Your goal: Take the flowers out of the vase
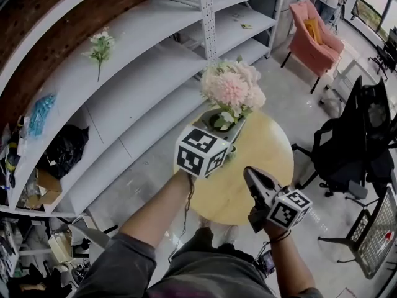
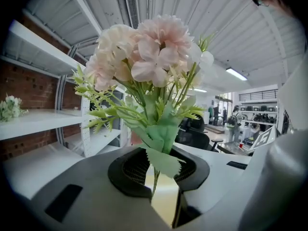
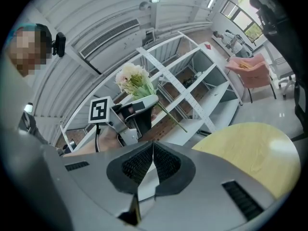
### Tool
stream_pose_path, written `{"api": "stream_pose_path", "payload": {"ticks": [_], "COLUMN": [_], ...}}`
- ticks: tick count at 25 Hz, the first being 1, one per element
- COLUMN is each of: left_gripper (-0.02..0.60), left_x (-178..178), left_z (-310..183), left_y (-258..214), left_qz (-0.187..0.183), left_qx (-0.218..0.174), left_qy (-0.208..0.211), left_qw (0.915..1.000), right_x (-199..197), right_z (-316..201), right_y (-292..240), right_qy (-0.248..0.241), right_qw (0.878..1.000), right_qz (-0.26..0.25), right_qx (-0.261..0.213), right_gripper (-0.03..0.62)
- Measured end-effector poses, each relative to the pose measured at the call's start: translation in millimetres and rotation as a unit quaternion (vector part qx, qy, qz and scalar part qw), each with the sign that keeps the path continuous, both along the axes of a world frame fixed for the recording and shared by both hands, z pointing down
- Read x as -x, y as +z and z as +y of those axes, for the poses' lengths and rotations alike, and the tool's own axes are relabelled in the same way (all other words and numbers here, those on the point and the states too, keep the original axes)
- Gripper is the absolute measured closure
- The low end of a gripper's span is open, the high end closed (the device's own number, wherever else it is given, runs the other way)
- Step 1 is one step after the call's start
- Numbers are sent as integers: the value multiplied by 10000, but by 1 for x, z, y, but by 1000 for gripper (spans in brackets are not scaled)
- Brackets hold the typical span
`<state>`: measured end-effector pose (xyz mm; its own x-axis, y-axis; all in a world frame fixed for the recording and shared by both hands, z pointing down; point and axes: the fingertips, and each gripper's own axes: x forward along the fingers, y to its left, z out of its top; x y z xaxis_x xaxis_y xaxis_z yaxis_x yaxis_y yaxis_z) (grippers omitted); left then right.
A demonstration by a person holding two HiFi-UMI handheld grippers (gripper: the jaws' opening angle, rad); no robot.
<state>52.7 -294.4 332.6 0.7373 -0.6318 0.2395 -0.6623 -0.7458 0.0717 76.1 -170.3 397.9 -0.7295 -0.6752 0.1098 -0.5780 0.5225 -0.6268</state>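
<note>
Now my left gripper [image 2: 159, 179] is pinched on the stems of the flowers [image 2: 149, 57], and the pink heads stand up at 12 o'clock from my jaws. My right gripper [image 1: 250, 174] is closed on nothing, down at 5 o'clock from them, by the round table [image 1: 270, 163].

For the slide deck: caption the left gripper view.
Left gripper clamps the stems of a pale pink bouquet, blooms upright, white shelves behind.

White shelving [image 1: 155, 73], brick wall [image 1: 105, 8] (pink armchair [image 1: 313, 36] beyond)
</note>
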Motion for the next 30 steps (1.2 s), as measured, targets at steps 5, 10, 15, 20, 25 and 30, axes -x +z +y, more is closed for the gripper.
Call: {"api": "stream_pose_path", "payload": {"ticks": [5,10,15,20,25,30], "left_gripper": [485,485,485,485,485,488], "left_x": [-2,-1,2,4,5,5], "left_z": [5,9,12,12,10,9], "left_y": [-20,-29,-35,-30,-21,-20], "left_qz": [67,5,-108,-11,-11,-15], "left_qx": [-47,-115,-235,-104,-13,5], "left_qy": [5,-13,-35,-47,-47,-43], "left_qw": [10000,9999,9997,9999,10000,10000], "right_x": [-6,-11,-8,-6,-5,-4], "right_z": [4,6,7,7,6,5], "right_y": [-10,-19,-21,-21,-19,-19], "right_qy": [-2,42,5,-41,-44,-69], "right_qw": [9999,9998,9997,9998,9999,9999], "right_qz": [-96,-161,-171,-147,-86,-15], "right_qx": [-95,-148,-159,-148,-135,-144], "right_gripper": [579,579,580,579,579,580]}}
